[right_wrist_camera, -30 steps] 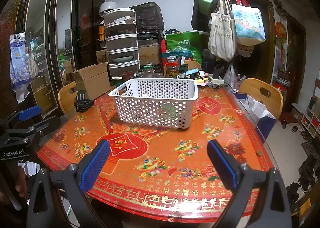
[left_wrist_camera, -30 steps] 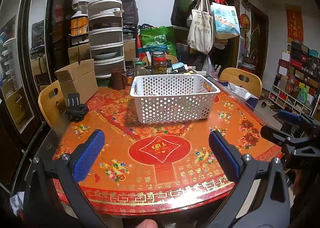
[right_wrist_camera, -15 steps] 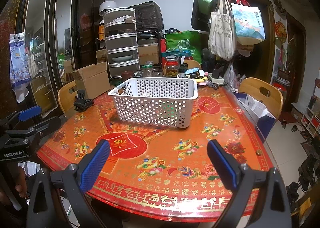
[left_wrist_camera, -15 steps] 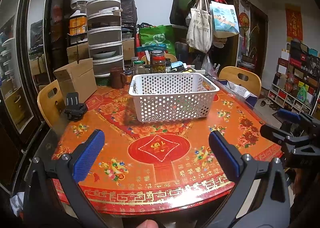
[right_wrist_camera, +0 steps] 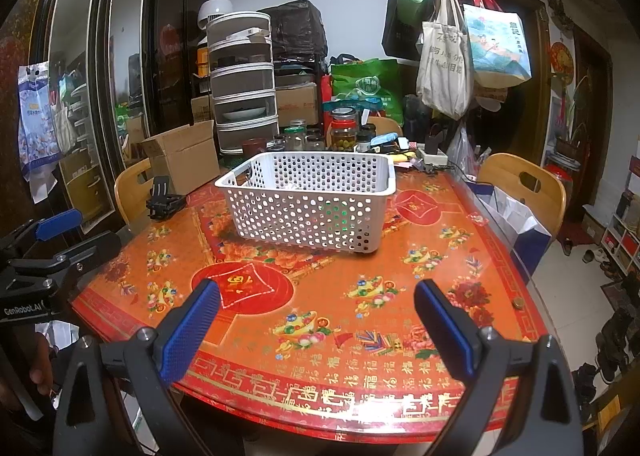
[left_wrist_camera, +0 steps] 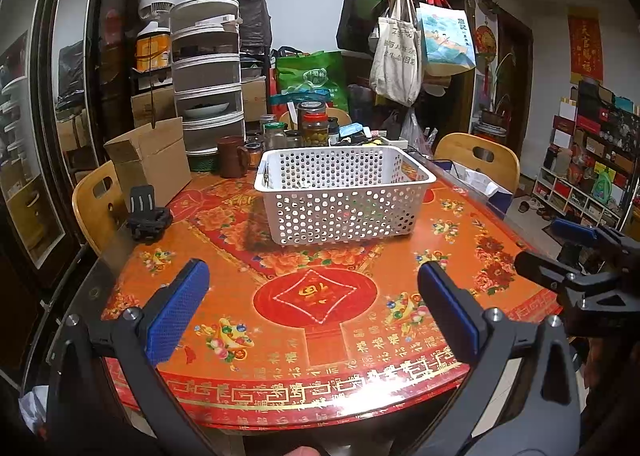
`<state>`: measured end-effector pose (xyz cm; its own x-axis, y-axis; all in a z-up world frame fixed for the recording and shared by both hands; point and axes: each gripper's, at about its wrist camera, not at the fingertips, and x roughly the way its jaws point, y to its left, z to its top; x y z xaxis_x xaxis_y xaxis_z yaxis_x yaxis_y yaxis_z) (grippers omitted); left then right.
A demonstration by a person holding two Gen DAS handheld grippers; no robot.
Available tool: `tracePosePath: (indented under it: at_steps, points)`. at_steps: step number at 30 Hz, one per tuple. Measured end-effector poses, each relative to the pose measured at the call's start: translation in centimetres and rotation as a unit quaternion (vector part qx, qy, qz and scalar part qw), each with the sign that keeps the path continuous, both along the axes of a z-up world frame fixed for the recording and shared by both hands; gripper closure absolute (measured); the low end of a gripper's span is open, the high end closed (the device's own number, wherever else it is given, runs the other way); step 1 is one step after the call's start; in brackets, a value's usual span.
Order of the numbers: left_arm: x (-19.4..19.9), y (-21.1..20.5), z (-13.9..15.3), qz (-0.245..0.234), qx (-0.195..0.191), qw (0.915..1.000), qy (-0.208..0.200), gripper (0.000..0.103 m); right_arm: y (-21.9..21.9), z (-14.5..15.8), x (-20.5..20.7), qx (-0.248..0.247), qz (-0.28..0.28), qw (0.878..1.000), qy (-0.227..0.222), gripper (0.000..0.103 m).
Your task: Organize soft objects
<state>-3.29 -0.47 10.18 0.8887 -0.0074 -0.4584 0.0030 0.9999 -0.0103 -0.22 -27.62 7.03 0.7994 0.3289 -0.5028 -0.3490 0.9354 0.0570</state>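
Observation:
A white perforated plastic basket stands on the red and orange patterned table; it also shows in the right wrist view. Something green and white shows faintly through its holes; I cannot tell what it is. My left gripper is open and empty, held over the table's near edge. My right gripper is open and empty, also near the front edge. Each gripper shows at the side of the other's view: the right one, the left one.
A cardboard box, a black clip-like object, a brown mug and several jars crowd the table's far side. Wooden chairs stand around it. A stacked drawer unit and a coat rack with bags stand behind.
Both views have shifted very slightly; the basket sits a touch lower left in the left wrist view. Both grippers stay open and empty.

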Motion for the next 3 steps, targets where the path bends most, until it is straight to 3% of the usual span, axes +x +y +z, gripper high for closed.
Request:
tracePosePath:
  at_steps: [3]
  points:
    - [0.03,-0.02,-0.03,0.001,0.002,1.0,0.001,0.0,0.02,0.0,0.0,0.0,0.0,1.0,0.0,0.005]
